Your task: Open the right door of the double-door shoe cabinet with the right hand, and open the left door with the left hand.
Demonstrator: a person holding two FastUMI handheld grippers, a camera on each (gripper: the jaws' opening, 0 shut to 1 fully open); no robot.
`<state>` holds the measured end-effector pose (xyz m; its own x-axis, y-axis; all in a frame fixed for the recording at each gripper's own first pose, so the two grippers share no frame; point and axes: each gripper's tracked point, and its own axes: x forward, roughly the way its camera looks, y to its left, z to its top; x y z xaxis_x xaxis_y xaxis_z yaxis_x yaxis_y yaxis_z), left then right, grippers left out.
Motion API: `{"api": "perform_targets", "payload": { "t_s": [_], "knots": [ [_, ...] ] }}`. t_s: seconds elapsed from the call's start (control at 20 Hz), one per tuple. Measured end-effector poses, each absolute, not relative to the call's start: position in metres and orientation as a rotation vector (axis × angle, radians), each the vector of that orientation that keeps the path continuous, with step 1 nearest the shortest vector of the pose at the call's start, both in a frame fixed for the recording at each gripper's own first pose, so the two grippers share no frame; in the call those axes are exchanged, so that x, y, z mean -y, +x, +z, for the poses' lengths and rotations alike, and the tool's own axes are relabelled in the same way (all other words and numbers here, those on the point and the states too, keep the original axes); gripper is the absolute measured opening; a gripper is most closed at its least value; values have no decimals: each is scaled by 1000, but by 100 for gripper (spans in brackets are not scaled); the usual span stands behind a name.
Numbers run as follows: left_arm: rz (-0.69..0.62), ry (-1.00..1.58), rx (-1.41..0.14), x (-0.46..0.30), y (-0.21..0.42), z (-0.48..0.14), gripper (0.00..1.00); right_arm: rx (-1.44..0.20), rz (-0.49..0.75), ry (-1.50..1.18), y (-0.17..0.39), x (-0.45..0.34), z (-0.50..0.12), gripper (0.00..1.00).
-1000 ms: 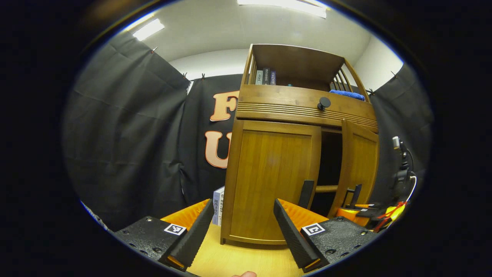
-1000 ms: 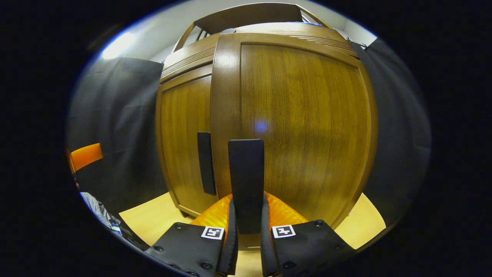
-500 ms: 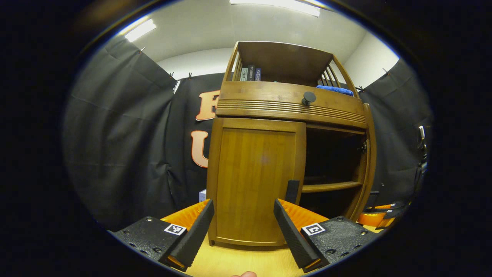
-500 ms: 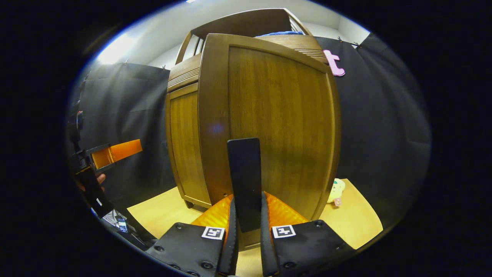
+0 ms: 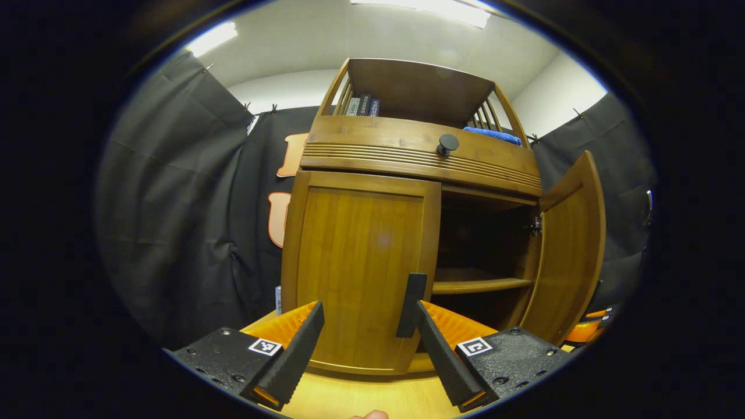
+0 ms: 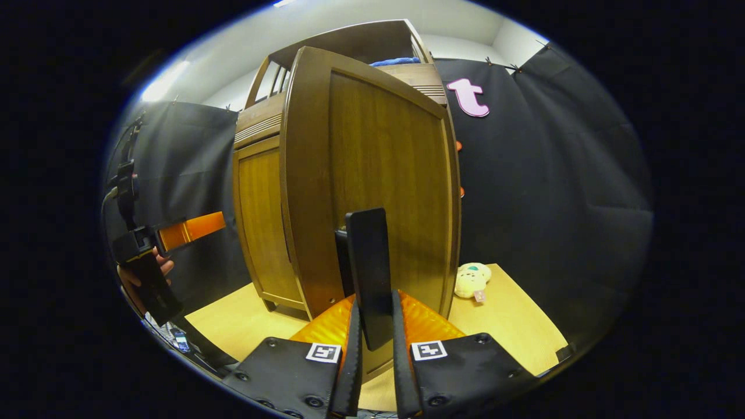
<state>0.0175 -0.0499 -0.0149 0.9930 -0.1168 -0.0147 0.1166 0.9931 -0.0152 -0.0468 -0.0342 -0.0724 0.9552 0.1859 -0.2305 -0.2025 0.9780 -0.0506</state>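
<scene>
The shoe cabinet (image 5: 407, 157) stands on the wooden worktop (image 5: 361, 398), approx. in the centre of the left gripper view. Its right door (image 5: 570, 250) is swung wide open at 3 o'clock of the cabinet front, w/ the dark inside and one shelf (image 5: 480, 284) visible at the opening. The left door (image 5: 358, 267) is shut, flat against the frame. Its dark vertical handle (image 5: 410, 305) sits at the door's inner edge, low down.

The left gripper (image 5: 366, 361) has its jaws spread apart, released, grasping nothing. It points at the lower part of the left door; the handle is just above the right finger, but I cannot tell if it touches.

In the right gripper view the right gripper (image 6: 372, 372) has its jaws clenched on the right door's handle (image 6: 368, 267), both fingers pressing the dark bar from either side. The open door (image 6: 372, 174) stands in front, seen from its outer face, and the shut left door (image 6: 262, 221) is behind it, at 9 o'clock. Further toward 9 o'clock is the other gripper (image 6: 174, 233), held by a hand (image 6: 137, 276).

On the cabinet top: some books (image 5: 362, 106) at 11 o'clock, a blue cloth (image 5: 495, 135) at 1 o'clock. Drawer front below has a round dark knob (image 5: 448, 143). A small plush toy (image 6: 472, 279) lies on the worktop at 4 o'clock of the open door, near the black cloth wall (image 6: 553, 192).
</scene>
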Motion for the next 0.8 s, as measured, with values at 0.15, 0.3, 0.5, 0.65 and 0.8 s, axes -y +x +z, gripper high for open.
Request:
{"api": "perform_targets", "payload": {
  "t_s": [0.15,0.3,0.5,0.65,0.8],
  "knots": [
    [-136,-30,-34,57,21,-21,92,-223,152,-54,-54,53,-69,36],
    [-141,-27,-36,57,21,-25,91,-215,101,-43,-56,68,-64,31],
    [-143,-30,-43,58,22,-26,91,-209,24,-93,-55,94,-60,36],
    [-142,-27,-47,58,22,-27,91,-201,-19,-103,-58,114,-55,10],
    [-140,-32,-45,58,22,-26,92,-190,-20,-79,-60,127,-53,22]
  ]
}}
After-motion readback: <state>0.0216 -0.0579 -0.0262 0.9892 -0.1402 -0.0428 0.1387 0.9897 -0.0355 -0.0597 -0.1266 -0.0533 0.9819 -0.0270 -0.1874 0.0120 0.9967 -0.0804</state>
